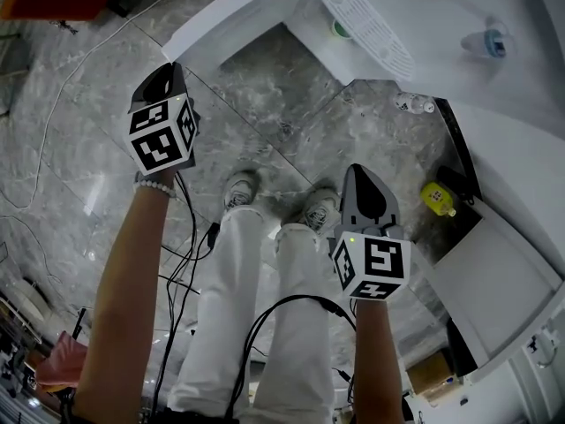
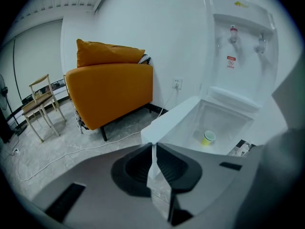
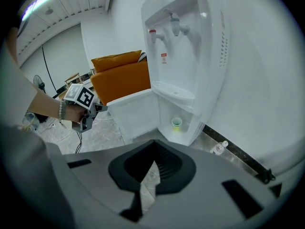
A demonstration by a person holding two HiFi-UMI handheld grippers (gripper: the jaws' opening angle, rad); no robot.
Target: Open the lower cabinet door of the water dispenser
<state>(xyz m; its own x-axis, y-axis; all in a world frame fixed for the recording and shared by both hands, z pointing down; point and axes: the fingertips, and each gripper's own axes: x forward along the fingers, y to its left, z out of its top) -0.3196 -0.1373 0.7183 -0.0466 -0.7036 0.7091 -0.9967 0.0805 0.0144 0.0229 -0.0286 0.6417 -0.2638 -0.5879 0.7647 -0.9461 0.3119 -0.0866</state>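
The lower cabinet door (image 3: 136,116) of the water dispenser (image 3: 190,42) stands swung wide open, hinged at the cabinet and projecting out over the floor (image 1: 265,104) toward the orange sofa (image 2: 109,87). The dispenser stands on the floor against the white wall. The open compartment is exposed, and a yellow-green cup (image 3: 177,123) stands upright on its base.

The left hand-held gripper (image 3: 101,109) is at the door's free outer edge; whether it touches the door cannot be determined. In its own view the jaws stand only a thin slit apart, with nothing between them; the door's corner and the floor show through the slit.

The right hand-held gripper (image 3: 154,142) is held back from the dispenser, well apart from the door and pointing toward the open compartment. Its jaws are fully together and hold nothing.

A clear plastic bottle (image 3: 220,148) lies on the floor at the foot of the wall, near the dispenser's far side. A wooden chair (image 2: 43,104) stands beyond the sofa.
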